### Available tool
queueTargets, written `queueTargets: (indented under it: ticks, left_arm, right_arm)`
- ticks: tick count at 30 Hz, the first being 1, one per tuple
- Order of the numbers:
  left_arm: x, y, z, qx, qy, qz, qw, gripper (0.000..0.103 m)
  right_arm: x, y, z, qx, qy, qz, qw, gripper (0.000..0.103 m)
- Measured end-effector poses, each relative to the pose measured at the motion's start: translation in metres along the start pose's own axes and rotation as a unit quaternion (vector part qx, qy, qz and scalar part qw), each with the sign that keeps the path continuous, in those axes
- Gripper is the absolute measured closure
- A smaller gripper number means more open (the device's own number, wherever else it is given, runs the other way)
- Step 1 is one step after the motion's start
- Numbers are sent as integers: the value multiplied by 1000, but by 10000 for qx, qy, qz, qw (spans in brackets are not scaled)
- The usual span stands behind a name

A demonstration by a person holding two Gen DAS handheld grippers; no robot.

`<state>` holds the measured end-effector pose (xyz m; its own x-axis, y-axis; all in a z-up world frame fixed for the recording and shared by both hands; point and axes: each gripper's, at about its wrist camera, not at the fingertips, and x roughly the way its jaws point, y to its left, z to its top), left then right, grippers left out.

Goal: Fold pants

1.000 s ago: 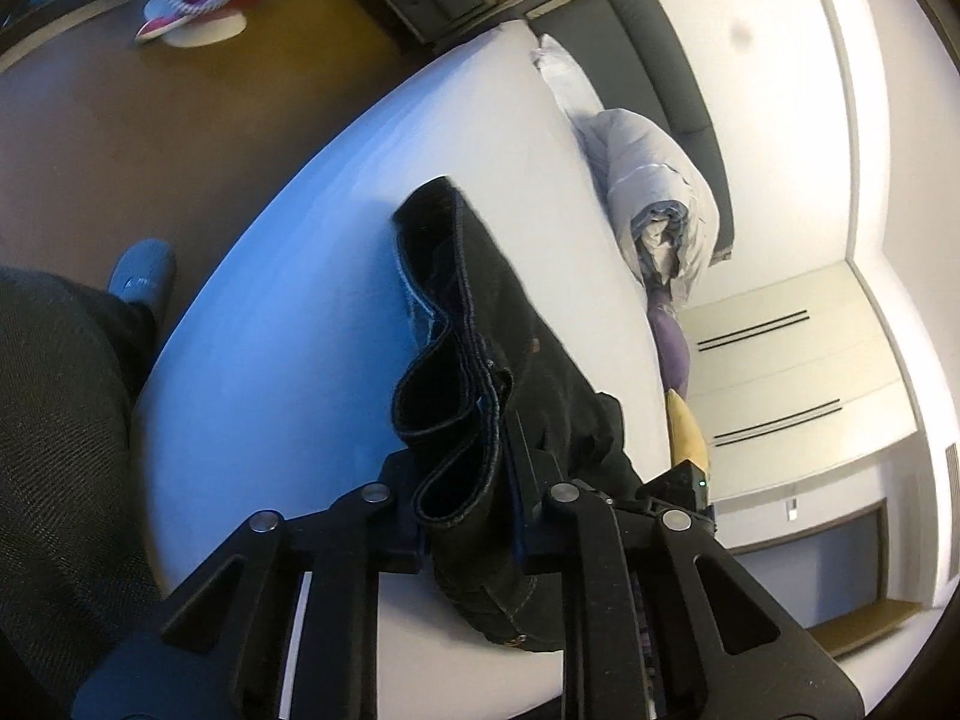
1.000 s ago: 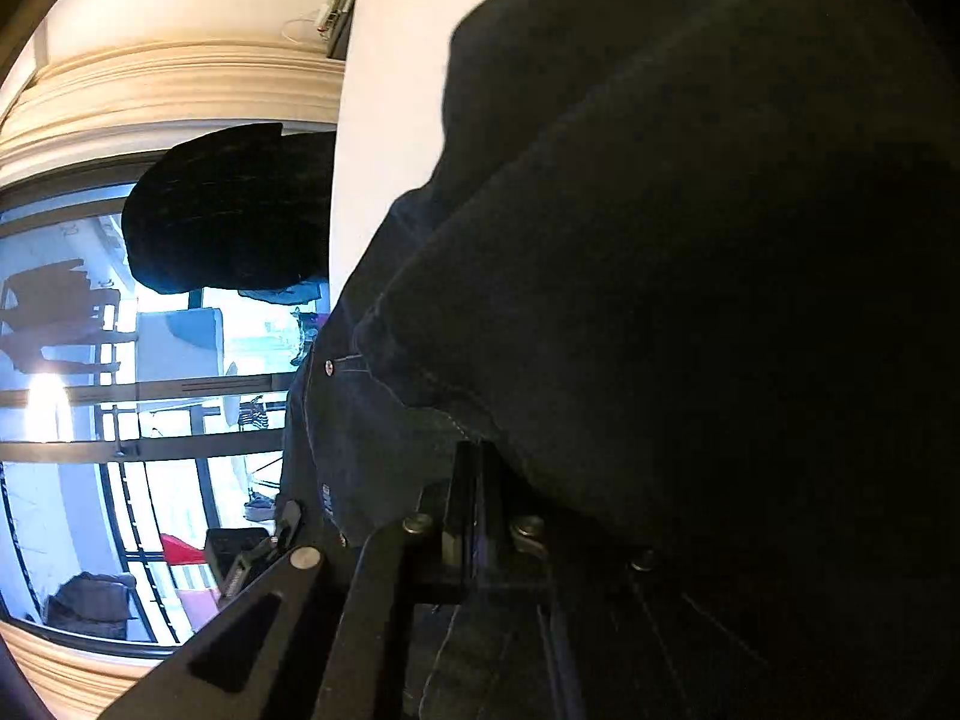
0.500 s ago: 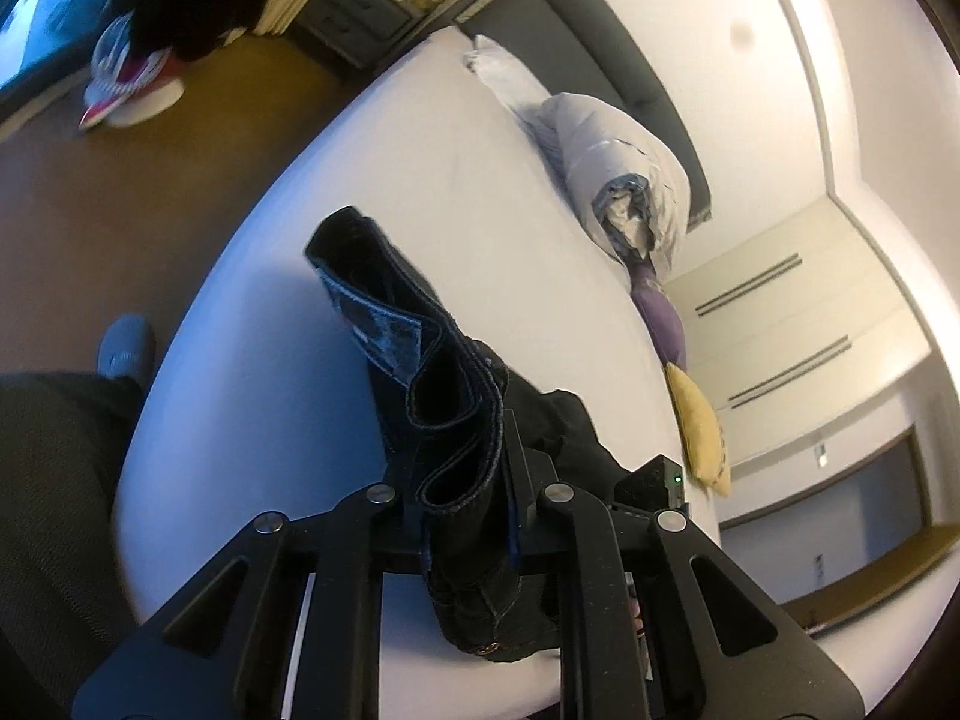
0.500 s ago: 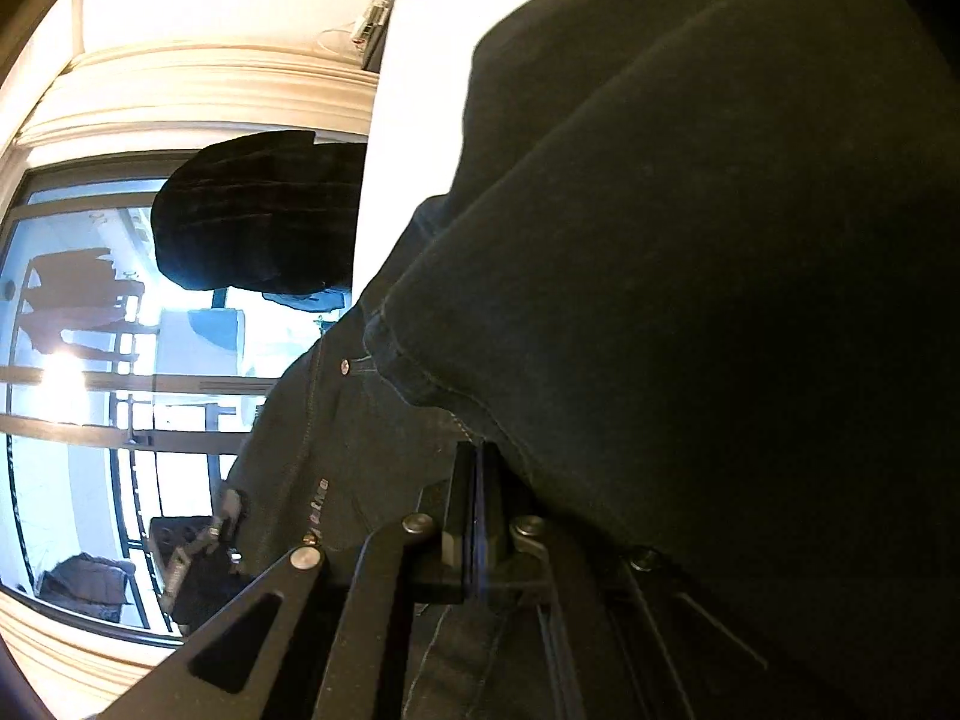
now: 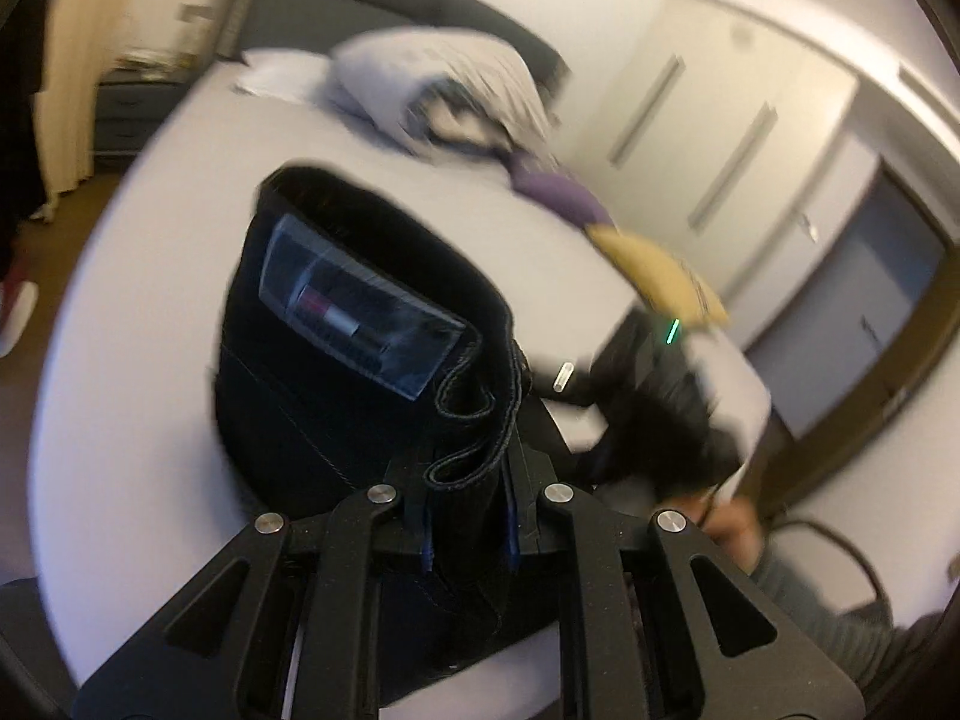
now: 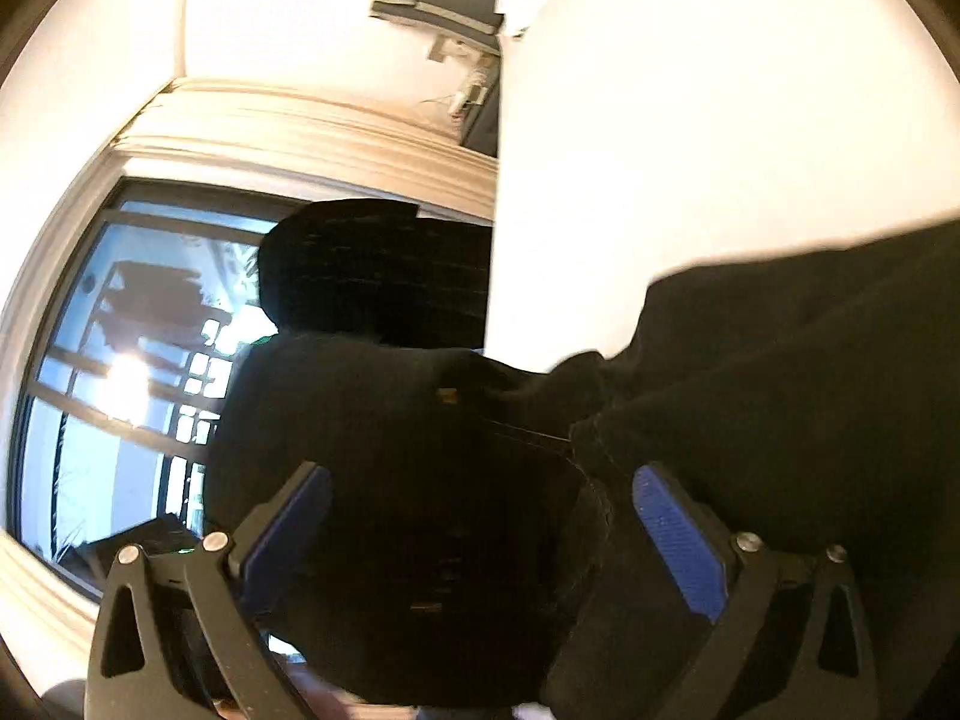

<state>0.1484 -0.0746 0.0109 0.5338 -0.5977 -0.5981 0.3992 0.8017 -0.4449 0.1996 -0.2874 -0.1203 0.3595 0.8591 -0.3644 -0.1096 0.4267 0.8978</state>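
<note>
- Left wrist view: motion-blurred; duvet (image 5: 444,84) and cushions (image 5: 654,270) smeared.
- Pants (image 5: 360,360) label text unreadable; lower fabric hidden behind left gripper (image 5: 465,531).
- Right wrist view: pants' dark folds indistinct, cut off at right and bottom edges.

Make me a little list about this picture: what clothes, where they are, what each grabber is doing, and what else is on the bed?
clothes: black pants
where: over a white bed
left gripper: shut on the pants' bunched edge
right gripper: jaws have just been opening, blue pads wide apart, pants between them but not pressed
also on bed: rolled grey duvet, purple pillow, yellow pillow
</note>
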Motion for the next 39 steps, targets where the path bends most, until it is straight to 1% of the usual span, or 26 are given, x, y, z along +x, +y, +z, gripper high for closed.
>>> queueTargets:
  ticks: [4,6,9,13,14,15,16,17,19,20,21,22,23,24,29,34,38,39]
  left_arm:
    - [50,-41,-13,425,487,-111,9978,89]
    - [68,-59,-21,705,642,-46,9954,89]
    - [89,-82,-35,1162,835,105,9897,89]
    - [106,-94,-57,1526,1110,323,9815,89]
    - [112,-95,-60,1555,1151,351,9805,89]
    - [116,-98,-62,1611,1186,397,9790,89]
    - [119,-101,-65,1717,1204,461,9767,89]
    - [123,-104,-68,1815,1229,517,9743,89]
    - [126,-105,-76,1917,1301,600,9709,89]
    - [129,-108,-82,1965,1334,631,9693,89]
    - [132,-109,-85,2006,1362,657,9679,89]
    - [131,-108,-87,2043,1369,694,9668,89]
    - [132,-107,-88,2070,1379,720,9659,89]
    - [139,-108,-88,2076,1394,729,9655,89]
    - [149,-116,-86,2129,1448,745,9634,89]
    - [154,-129,-85,2187,1384,709,9633,89]
    - [171,-140,-88,2268,1448,736,9603,89]
    - [172,-141,-83,2274,1474,742,9597,89]
  right_arm:
    - [-49,-6,-1,-35,-94,-180,9998,0]
    - [-75,-13,-3,4,-247,-368,9990,0]
    - [-90,-15,-2,45,-300,-460,9985,0]
    - [-81,-20,-7,-82,-7,-746,9972,0]
    - [-76,-25,-8,-77,117,-821,9965,4]
    - [-71,-29,-8,-79,246,-928,9953,12]
    - [-62,-34,-9,-47,434,-1084,9931,16]
    - [-59,-39,-9,-17,524,-1130,9922,23]
    - [-51,-43,-12,-90,681,-1208,9903,29]
    - [-49,-41,-13,-221,722,-1319,9884,40]
    - [-47,-39,-13,-370,738,-1494,9853,49]
    - [-47,-37,-14,-503,729,-1687,9817,55]
    - [-47,-37,-14,-592,710,-1901,9774,71]
    - [-50,-38,-15,-644,693,-2021,9748,78]
    - [-54,-29,-14,-1033,602,-2356,9645,85]
    - [-71,-34,-2,-933,478,-2186,9702,86]
    - [-76,-41,1,-744,458,-2112,9735,86]
    - [-75,-42,0,-684,454,-2113,9740,86]
